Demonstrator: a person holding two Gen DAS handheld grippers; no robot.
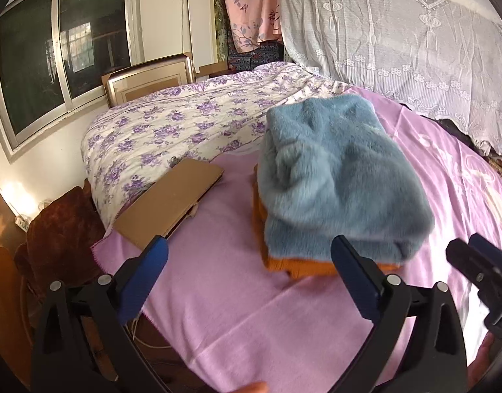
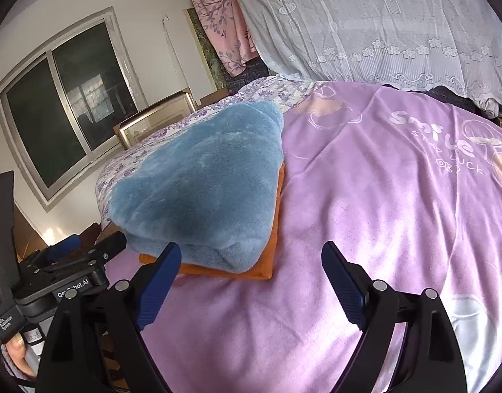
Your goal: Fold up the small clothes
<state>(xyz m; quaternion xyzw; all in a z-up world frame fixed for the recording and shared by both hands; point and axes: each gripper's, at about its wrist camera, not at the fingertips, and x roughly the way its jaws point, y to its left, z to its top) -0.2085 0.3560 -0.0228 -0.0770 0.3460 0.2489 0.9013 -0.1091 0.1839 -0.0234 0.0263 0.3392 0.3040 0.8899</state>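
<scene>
Left wrist view first, nearest things: left gripper (image 1: 249,273) with blue pads spread wide, nothing between them, hanging just short of the folded stack. Right gripper (image 2: 251,275) likewise spread wide and empty, its left pad just beside the near edge of the stack, not pressing it as far as can be told. Both over the pink blanket (image 1: 234,311) that covers the near part of the bed.

Just beyond the jaws: blue fleece garment (image 1: 339,180), folded into a thick pad and lying on top of an orange garment (image 1: 300,265), of which only a thin rim shows along the near and side edges. Looks like one piece folded and stacked, judged from how squarely it lies.

Handling, as a judgement: light, soft, very compressible; plush pile likely to slide over the smoother orange layer below. Thick folds prone to spring open if lifted by a single corner. Best taken at the near folded edge, both jaws well apart, pinching through all layers, or scooped from under the orange rim to move the whole stack.

Further left: flat cardboard piece (image 1: 172,203) on the blanket's edge. Behind it, floral quilt (image 1: 172,121). Farthest: lace curtain (image 1: 398,32) and dark window (image 1: 31,65).
</scene>
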